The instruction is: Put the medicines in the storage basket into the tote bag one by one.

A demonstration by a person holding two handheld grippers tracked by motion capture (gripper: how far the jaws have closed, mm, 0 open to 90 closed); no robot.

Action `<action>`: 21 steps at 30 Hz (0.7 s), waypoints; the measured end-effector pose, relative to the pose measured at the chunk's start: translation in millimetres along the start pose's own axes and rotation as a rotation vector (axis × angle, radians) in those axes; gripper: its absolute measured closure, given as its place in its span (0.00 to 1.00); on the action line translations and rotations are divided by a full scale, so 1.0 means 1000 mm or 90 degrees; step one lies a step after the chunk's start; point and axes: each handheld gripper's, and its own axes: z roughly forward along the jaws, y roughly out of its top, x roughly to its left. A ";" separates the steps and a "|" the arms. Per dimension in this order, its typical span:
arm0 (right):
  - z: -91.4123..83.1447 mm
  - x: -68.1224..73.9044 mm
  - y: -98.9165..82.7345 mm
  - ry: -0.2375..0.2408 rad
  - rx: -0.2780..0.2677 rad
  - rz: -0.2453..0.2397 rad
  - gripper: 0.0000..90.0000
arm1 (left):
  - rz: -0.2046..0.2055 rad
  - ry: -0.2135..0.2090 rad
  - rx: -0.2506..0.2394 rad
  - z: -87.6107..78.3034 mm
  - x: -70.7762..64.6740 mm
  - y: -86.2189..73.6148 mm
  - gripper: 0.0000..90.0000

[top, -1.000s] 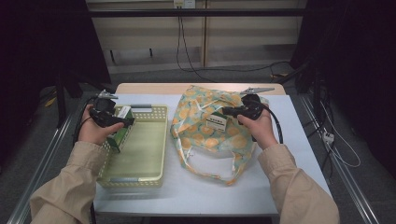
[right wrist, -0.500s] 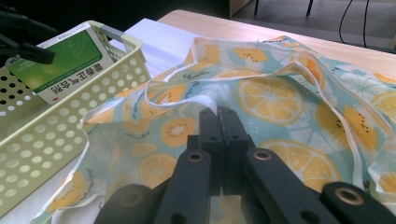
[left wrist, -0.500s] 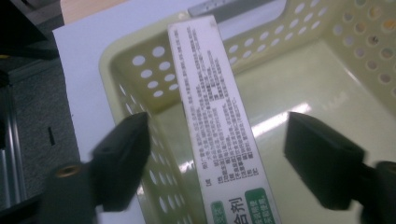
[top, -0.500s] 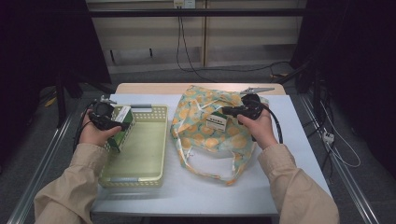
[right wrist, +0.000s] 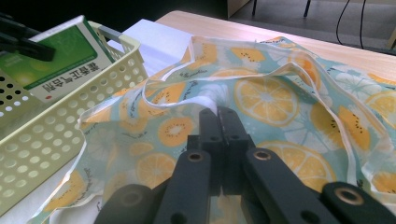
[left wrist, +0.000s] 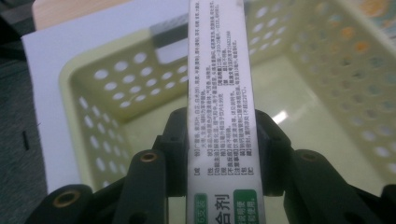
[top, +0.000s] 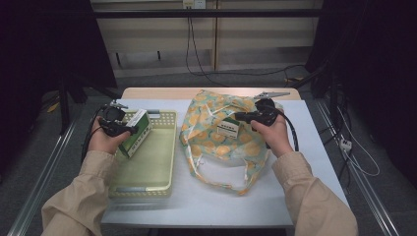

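The left tongs (left wrist: 219, 154) pinch a green-and-white box (left wrist: 219, 93) by its narrow sides, their jaws having just been closing, with the box between them and the pads now against it. In the high view the same tongs (top: 129, 129) hold the box (top: 136, 132) tilted above the near-left part of a pale yellow perforated basket (top: 147, 169), which sits on the left half of the white desk (top: 295, 191). The box's printed white side faces the left gripper view, and the basket's holed walls (left wrist: 116, 84) rise behind it.

To the right, the right tongs (right wrist: 223, 135) are pressed together on the fabric of a bag printed with orange and kiwi slices (right wrist: 280, 102), nipping a fold of cloth near its opening. From above, these tongs (top: 241, 117) point left over the bag (top: 216, 142), which lies crumpled just beside the basket, a small white tag (top: 227, 130) on its upper face. Beyond the white surface, a strip of bare wooden desktop (top: 162, 92) shows, then dark floor with trailing cables (top: 196, 59).
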 end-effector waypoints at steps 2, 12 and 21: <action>0.000 0.000 0.000 0.000 -0.002 0.000 1.00 | 0.013 -0.021 -0.015 -0.009 -0.006 0.007 0.70; 0.006 0.002 0.001 -0.004 -0.003 -0.001 1.00 | 0.073 -0.134 -0.074 -0.044 -0.061 0.049 0.70; 0.002 0.005 0.005 -0.002 -0.008 -0.005 1.00 | 0.123 -0.186 -0.067 -0.027 -0.112 0.064 0.70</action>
